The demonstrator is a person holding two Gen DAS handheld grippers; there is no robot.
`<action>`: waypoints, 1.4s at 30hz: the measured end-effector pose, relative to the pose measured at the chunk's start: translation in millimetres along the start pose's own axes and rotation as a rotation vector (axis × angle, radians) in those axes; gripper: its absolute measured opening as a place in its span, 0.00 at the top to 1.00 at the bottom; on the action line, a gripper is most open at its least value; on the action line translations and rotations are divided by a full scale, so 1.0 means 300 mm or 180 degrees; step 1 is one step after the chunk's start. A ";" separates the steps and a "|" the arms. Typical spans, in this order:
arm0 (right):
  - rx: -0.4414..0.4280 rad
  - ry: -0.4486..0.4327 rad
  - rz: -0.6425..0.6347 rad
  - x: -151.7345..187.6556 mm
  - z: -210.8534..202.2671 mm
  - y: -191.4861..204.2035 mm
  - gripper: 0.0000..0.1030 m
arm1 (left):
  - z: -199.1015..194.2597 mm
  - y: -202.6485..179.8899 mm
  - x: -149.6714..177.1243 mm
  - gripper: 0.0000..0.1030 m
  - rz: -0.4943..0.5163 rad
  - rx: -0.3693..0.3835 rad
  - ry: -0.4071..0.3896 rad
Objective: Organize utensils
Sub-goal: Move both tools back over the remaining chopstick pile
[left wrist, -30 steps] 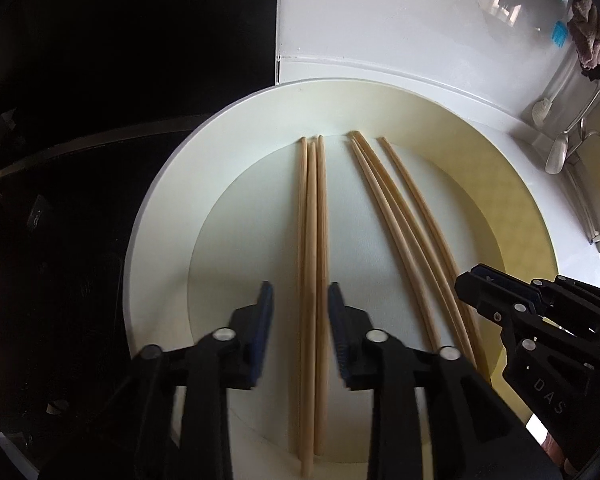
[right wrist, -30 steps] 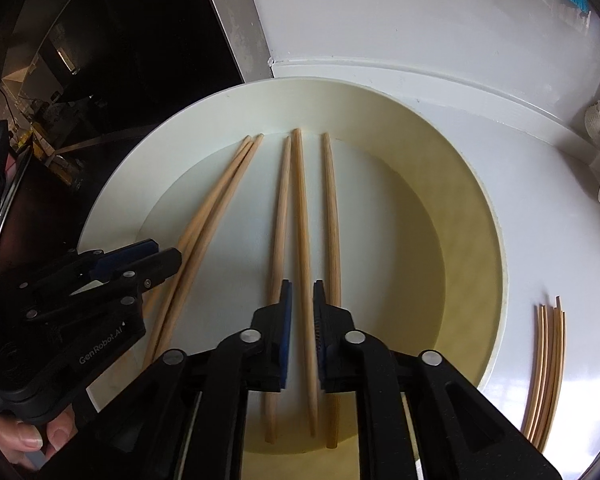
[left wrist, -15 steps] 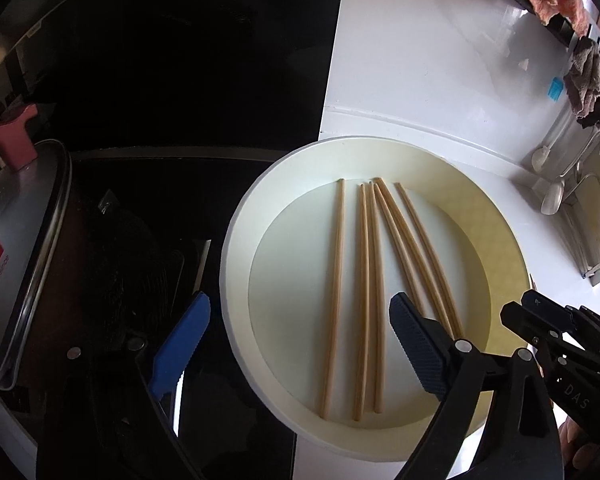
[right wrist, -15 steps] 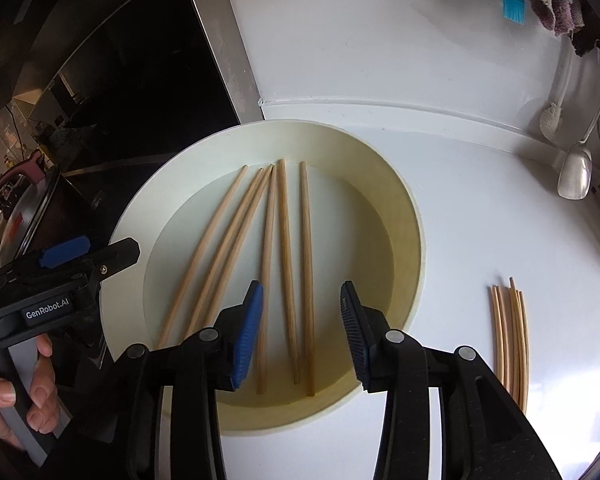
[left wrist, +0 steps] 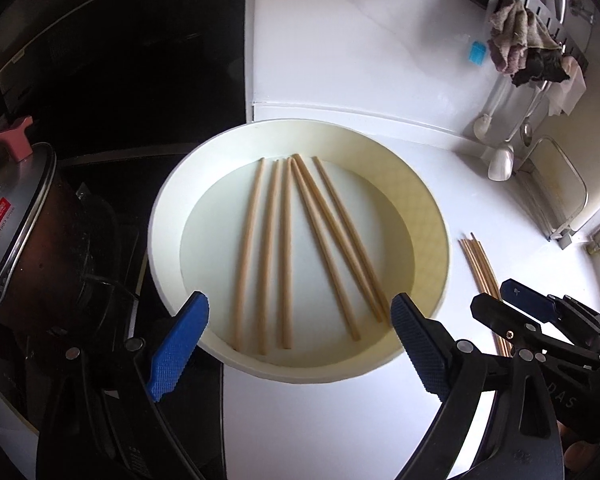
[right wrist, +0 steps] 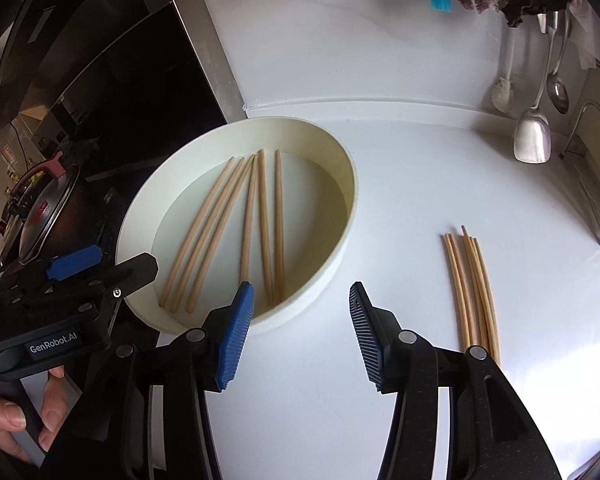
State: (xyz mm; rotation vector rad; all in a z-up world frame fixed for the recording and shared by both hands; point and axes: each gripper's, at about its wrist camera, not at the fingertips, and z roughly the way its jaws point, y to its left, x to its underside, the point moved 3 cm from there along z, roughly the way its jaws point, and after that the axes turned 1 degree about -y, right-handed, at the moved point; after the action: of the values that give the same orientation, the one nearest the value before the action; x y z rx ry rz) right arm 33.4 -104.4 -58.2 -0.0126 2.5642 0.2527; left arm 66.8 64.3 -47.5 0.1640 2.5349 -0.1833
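With both grippers wide and empty | left gripper (left wrist: 300, 344), right gripper (right wrist: 302, 330) at bowl (left wrist: 428, 200) near rim | six chopsticks (left wrist: 284, 248) inside bowl, bundle (right wrist: 474, 288) right of bowl | I'd pinch one stick mid-length, lift level.

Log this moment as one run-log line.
left tool: open, empty | right tool: open, empty | six wooden chopsticks: in round cream tray | more chopsticks: on white counter

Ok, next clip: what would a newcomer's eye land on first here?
Probably the round cream tray at the counter's edge, with six wooden chopsticks fanned across its floor. Next, a second bundle of chopsticks lying on the white counter to its right. Both the left gripper and right gripper hover empty, jaws wide apart.
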 end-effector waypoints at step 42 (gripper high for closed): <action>0.0555 -0.0249 0.0035 0.279 0.000 -0.703 0.30 | 0.194 -0.598 0.230 0.08 0.0125 -0.0270 -0.0241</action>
State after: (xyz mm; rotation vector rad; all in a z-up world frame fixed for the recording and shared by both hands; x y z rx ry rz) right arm -24.2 -308.0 -140.3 0.0751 2.5001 0.0324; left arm 13.9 -116.3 -117.1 0.1700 2.4570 -0.0652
